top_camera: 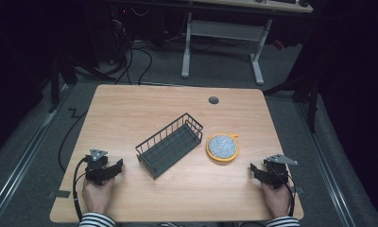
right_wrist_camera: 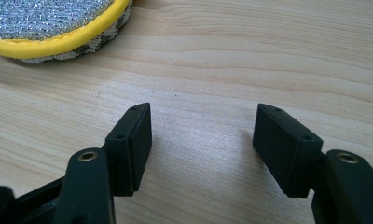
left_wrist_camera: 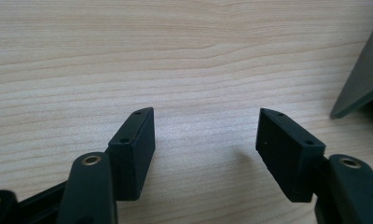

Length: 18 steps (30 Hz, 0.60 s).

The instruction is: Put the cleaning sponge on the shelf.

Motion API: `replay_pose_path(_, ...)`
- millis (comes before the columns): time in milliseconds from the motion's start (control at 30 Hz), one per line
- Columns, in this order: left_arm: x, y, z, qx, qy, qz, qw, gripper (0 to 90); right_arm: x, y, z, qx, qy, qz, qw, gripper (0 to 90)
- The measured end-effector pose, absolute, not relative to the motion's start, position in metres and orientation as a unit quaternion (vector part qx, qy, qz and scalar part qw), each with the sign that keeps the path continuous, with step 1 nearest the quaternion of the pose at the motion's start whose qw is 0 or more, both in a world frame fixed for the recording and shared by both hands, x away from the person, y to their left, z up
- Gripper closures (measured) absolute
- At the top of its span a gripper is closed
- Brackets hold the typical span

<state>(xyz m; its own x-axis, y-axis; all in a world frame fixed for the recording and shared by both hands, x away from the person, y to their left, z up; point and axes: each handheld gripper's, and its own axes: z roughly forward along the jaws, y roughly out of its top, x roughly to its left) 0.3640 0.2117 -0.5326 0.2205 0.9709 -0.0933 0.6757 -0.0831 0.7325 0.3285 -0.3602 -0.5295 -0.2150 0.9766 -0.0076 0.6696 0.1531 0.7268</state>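
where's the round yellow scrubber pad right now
In the high view the scrubber pad lies flat on the table, right of centre, just right of the wire basket and ahead-left of the right gripper.

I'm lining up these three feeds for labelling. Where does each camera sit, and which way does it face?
High view: above the person's side, looking forward and down on the table; both hands, striped sleeves, left claw and right claw show.
Left gripper view: on the left claw, looking along its open jaws at bare wood and a rack corner.
Right gripper view: on the right claw, facing the scrubber.
Shared: high view also shows rack and scrubber.
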Motion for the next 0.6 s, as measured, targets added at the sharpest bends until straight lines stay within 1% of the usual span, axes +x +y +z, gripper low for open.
replay_pose_path(100, 0.365, 0.211, -0.533, 0.704, 0.583, 0.220, 0.340, 37.9, 0.329, -0.360, -0.529, 0.574, 0.717, 0.306, 0.250, 38.2)
replay_pose_path(200, 0.366, 0.209, -0.534, 0.706, 0.579, 0.228, 0.339, 37.2, 0.328, -0.360, -0.529, 0.564, 0.723, 0.311, 0.250, 42.5)
replay_pose_path(233, 0.366, 0.208, -0.535, 0.707, 0.576, 0.233, 0.338, 36.6, 0.328, -0.361, -0.527, 0.565, 0.726, 0.307, 0.242, 45.5)
replay_pose_path(300, 0.364, 0.206, -0.536, 0.709, 0.572, 0.239, 0.336, 36.1, 0.328, -0.362, -0.526, 0.567, 0.727, 0.307, 0.237, 45.7)
replay_pose_path(333, 0.364, 0.206, -0.536, 0.710, 0.571, 0.240, 0.335, 36.1, 0.330, -0.364, -0.524, 0.574, 0.724, 0.316, 0.216, 45.0)
replay_pose_path(433, 0.364, 0.203, -0.537, 0.715, 0.567, 0.249, 0.325, 35.7, 0.332, -0.364, -0.523, 0.574, 0.725, 0.321, 0.205, 43.5)
replay_pose_path(600, 0.364, 0.202, -0.537, 0.715, 0.567, 0.249, 0.324, 34.4, 0.337, -0.357, -0.516, 0.568, 0.730, 0.330, 0.188, 42.7)
